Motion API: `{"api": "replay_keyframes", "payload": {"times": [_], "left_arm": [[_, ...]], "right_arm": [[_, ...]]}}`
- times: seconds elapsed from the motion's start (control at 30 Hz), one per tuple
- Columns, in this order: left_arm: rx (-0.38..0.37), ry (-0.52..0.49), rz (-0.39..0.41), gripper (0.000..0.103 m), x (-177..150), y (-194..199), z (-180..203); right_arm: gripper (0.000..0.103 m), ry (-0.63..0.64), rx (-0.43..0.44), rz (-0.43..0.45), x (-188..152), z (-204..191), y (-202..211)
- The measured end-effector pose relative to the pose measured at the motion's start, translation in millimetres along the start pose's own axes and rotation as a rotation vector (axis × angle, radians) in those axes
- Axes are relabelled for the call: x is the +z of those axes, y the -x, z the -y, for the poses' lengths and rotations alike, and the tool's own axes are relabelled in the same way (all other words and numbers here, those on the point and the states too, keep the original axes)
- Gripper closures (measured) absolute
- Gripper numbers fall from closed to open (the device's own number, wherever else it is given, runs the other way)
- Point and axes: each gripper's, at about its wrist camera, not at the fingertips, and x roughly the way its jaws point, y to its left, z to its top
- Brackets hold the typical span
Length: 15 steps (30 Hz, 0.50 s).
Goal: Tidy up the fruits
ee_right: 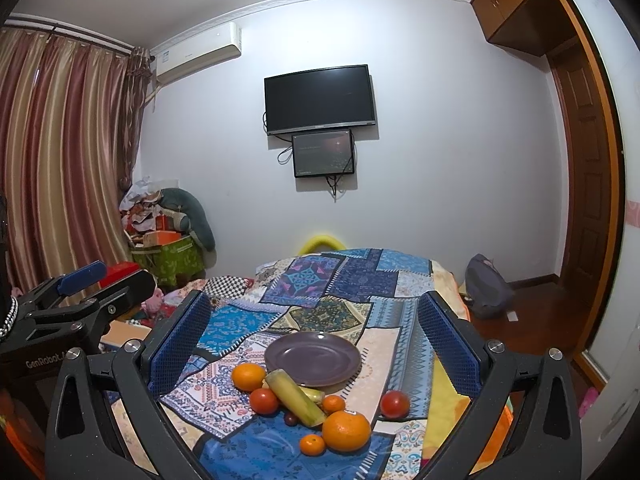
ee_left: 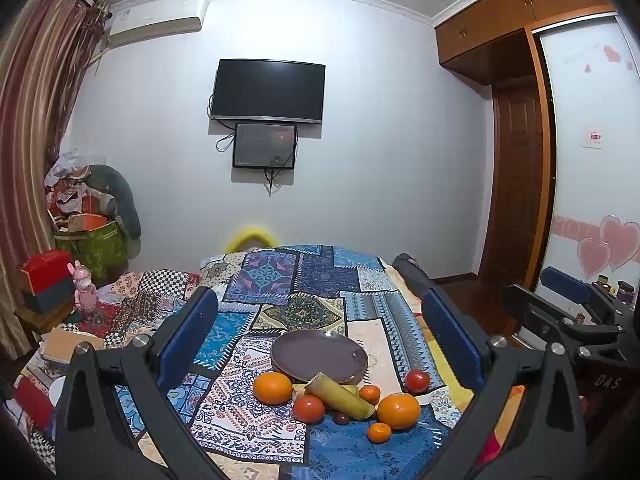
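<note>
Plate (ee_right: 313,357) bare, fruits (ee_right: 346,430) alongside

Legible markings:

- "GenRobot", white lettering, cut off after a further "A": on the black body of the left hand-held gripper (ee_right: 100,284), at the left edge of the right wrist view.
- "DAS", pale lettering: on the black body of the right hand-held gripper (ee_left: 576,292), at the right edge of the left wrist view.

Present but unreadable:

- Brand mark on the lower bezel of the television (ee_right: 320,98).
- Small red-and-white notice (ee_left: 592,136) on the wardrobe door.
- Label on the air conditioner (ee_right: 196,54).
</note>
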Motion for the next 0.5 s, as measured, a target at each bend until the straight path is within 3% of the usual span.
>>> {"api": "replay_keyframes", "payload": {"times": [0.5], "left_arm": [[0.002,0.000,0.002,0.000,1.1,1.1,-1.4]], "right_arm": [[0.000,-0.004,0.003,-0.003,0.3,-2.7,0.0]]}}
